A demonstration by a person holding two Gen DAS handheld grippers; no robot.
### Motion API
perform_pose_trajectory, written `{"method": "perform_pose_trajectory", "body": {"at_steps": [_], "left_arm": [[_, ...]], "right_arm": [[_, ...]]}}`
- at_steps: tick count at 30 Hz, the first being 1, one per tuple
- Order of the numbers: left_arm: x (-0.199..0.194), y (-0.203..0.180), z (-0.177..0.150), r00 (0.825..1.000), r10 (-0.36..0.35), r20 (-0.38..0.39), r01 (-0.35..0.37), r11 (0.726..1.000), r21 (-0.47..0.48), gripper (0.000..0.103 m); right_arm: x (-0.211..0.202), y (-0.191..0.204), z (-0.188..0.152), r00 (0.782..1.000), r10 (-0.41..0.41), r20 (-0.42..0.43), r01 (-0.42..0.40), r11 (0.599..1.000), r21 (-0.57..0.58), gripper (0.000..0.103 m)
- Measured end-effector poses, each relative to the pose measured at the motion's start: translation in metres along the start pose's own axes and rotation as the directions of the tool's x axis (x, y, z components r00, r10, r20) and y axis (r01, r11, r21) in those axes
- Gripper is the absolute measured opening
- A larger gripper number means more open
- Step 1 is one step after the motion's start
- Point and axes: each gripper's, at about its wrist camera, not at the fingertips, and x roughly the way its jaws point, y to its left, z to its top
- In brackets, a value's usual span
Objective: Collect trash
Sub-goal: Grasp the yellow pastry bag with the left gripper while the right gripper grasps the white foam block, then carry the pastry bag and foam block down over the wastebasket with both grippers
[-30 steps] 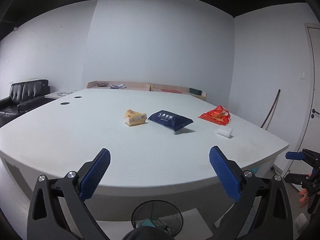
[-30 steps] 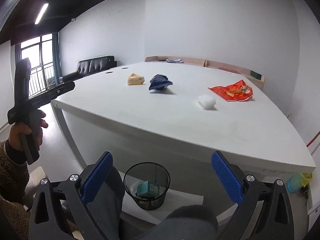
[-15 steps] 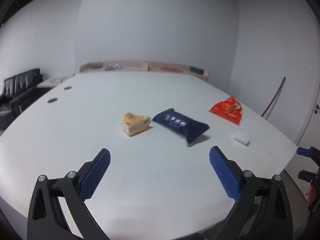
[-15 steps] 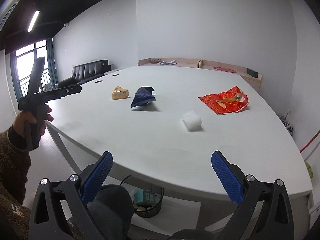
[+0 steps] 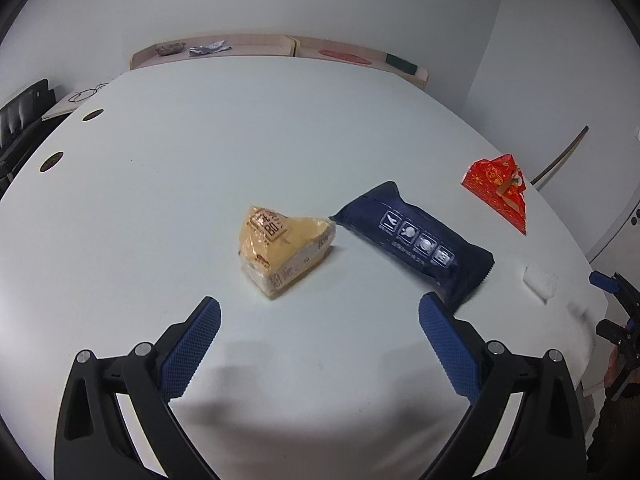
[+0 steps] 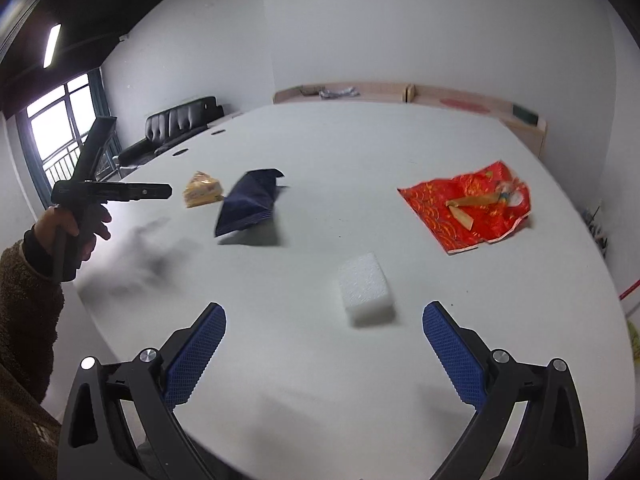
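Now spread left tongs (image 5: 319, 322) hover just short of the yellow wedge packet (image 5: 280, 254).

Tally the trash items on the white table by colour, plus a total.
Yellow: 1, wedge-shaped sandwich pack
Dark blue: 1, snack wrapper
Red: 1, flattened wrapper
White: 1, foam block
Total: 4

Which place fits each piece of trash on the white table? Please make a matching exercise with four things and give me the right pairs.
Things:
1. yellow wedge packet
2. dark blue packet
3. white foam block
4. red wrapper

Places:
A. nearest the right gripper
B. straight ahead of the left gripper
C. farthest right on the table
D. between the yellow packet and the foam block

Pairs: 1-B, 2-D, 3-A, 4-C
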Motion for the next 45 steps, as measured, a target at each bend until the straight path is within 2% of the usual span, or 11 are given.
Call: {"method": "perform_pose_trajectory", "body": {"at_steps": [6, 10, 11, 12, 13, 14, 15, 16, 18, 29, 45], "left_arm": [[0.044, 0.02, 0.03, 0.994, 0.009, -0.105, -0.007, 1.0, 0.011, 0.098], [0.064, 0.024, 0.037, 0.985, -0.063, -0.162, 0.065, 0.998, 0.01, 0.08], [0.067, 0.026, 0.037, 0.985, -0.044, -0.169, 0.047, 0.999, 0.014, 0.075], [0.068, 0.026, 0.038, 0.987, 0.0, -0.161, 0.006, 0.999, 0.031, 0.065], [0.068, 0.026, 0.039, 0.987, 0.012, -0.161, -0.005, 0.999, 0.04, 0.045], [0.066, 0.028, 0.039, 0.987, -0.015, -0.159, 0.021, 0.999, 0.035, 0.033], [0.064, 0.028, 0.039, 0.988, -0.019, -0.15, 0.024, 0.999, 0.035, 0.033], [0.063, 0.027, 0.038, 0.99, -0.005, -0.144, 0.012, 0.999, 0.053, 0.026], [0.059, 0.026, 0.033, 0.992, -0.005, -0.13, 0.012, 0.998, 0.056, 0.019], [0.006, -0.004, 0.005, 0.999, 0.016, -0.049, -0.013, 0.997, 0.076, 0.015], [-0.082, -0.058, -0.077, 0.999, 0.016, 0.042, -0.021, 0.993, 0.112, 0.015]], "right_arm": [[0.054, -0.012, 0.016, 0.993, -0.035, -0.116, 0.033, 0.999, -0.019, 0.1], [0.084, -0.018, 0.023, 0.98, -0.042, -0.196, 0.046, 0.999, 0.016, 0.099], [0.089, -0.018, 0.024, 0.977, -0.042, -0.209, 0.048, 0.999, 0.02, 0.099], [0.093, -0.018, 0.025, 0.975, -0.044, -0.217, 0.048, 0.999, 0.016, 0.095], [0.094, -0.017, 0.025, 0.975, -0.058, -0.216, 0.06, 0.998, 0.002, 0.086], [0.095, -0.014, 0.026, 0.973, -0.084, -0.214, 0.082, 0.996, -0.018, 0.077], [0.095, -0.012, 0.027, 0.973, -0.106, -0.205, 0.101, 0.994, -0.035, 0.051], [0.093, -0.011, 0.029, 0.976, -0.092, -0.198, 0.09, 0.996, -0.022, 0.041], [0.093, -0.009, 0.029, 0.976, -0.08, -0.201, 0.077, 0.997, -0.023, 0.04], [0.055, 0.018, 0.025, 0.989, -0.058, -0.138, 0.053, 0.998, -0.045, 0.04], [-0.016, 0.072, -0.017, 0.997, -0.011, -0.07, 0.004, 0.995, -0.101, 0.04]]}}
